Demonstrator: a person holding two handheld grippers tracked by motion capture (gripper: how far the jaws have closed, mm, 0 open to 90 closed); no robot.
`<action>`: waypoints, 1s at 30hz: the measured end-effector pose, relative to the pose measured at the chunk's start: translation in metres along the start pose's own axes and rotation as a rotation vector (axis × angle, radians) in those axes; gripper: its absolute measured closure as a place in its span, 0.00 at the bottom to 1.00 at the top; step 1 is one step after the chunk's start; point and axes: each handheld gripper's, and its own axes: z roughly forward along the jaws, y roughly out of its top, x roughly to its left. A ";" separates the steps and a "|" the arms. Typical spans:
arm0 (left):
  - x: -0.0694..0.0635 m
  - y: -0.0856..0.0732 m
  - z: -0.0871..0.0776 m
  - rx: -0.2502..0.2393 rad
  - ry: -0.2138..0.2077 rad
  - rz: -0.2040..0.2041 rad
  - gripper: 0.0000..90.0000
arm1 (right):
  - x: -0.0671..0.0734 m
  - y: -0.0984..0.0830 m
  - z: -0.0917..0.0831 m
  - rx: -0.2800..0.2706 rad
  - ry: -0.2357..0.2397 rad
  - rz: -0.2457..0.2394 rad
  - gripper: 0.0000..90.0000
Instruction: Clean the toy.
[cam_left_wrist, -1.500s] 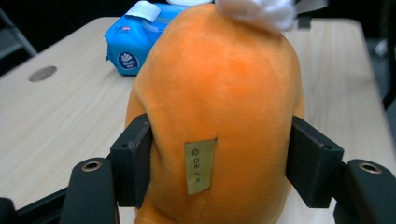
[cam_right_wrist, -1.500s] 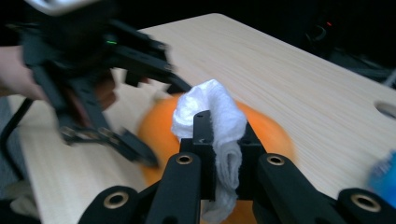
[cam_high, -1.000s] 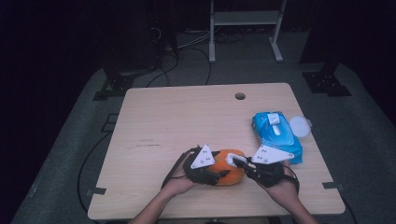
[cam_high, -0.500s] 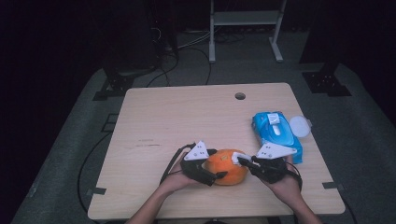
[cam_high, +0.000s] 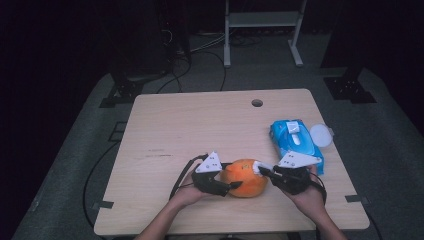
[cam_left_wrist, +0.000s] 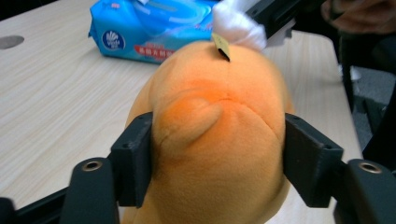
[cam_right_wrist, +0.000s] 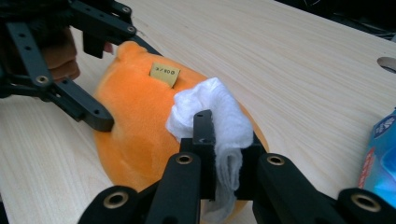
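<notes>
— While your left gripper (cam_left_wrist: 217, 154) sits at the near edge of the table, what are its jaws doing?

— They have just been closing, and now they are clamped on the orange plush toy (cam_left_wrist: 219, 140). Your left gripper view shows one black pad pressed into each flank of the toy, with its soft bulge squeezed between them.

— And your right gripper (cam_right_wrist: 223, 154)?

— Its jaws are pinched together on a white wipe (cam_right_wrist: 219, 121). You hold the folded wipe upright between the pads, and its bunched top lies against the upper side of the toy, just beside a small yellow tag (cam_right_wrist: 164, 74) stuck on the plush.

— Where is the toy on the table?

— From above, the orange plush toy (cam_high: 245, 177) rests on the light wooden table (cam_high: 200, 125), near your edge and a little right of the middle. Your left gripper (cam_high: 227, 186) comes at it from the left, your right gripper (cam_high: 262, 170) from the right, so the toy lies between your two hands.

— What lies farther out?

— A blue pack of wipes (cam_high: 295, 142) lies just beyond your right hand, near the right edge of the table, with a round white lid (cam_high: 320, 135) touching its far right side. A small round hole (cam_high: 257, 103) sits in the tabletop near the far edge, well apart from the toy.
</notes>
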 end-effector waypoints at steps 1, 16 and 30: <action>-0.001 0.001 0.000 -0.003 0.005 0.001 0.38 | -0.001 0.000 0.000 -0.001 0.001 0.004 0.92; -0.011 0.011 0.001 0.016 0.027 -0.001 0.37 | 0.017 0.014 -0.003 -0.033 0.046 -0.033 0.92; 0.011 -0.009 0.011 -0.012 -0.089 -0.102 0.11 | 0.009 0.003 0.001 0.000 0.016 -0.033 0.92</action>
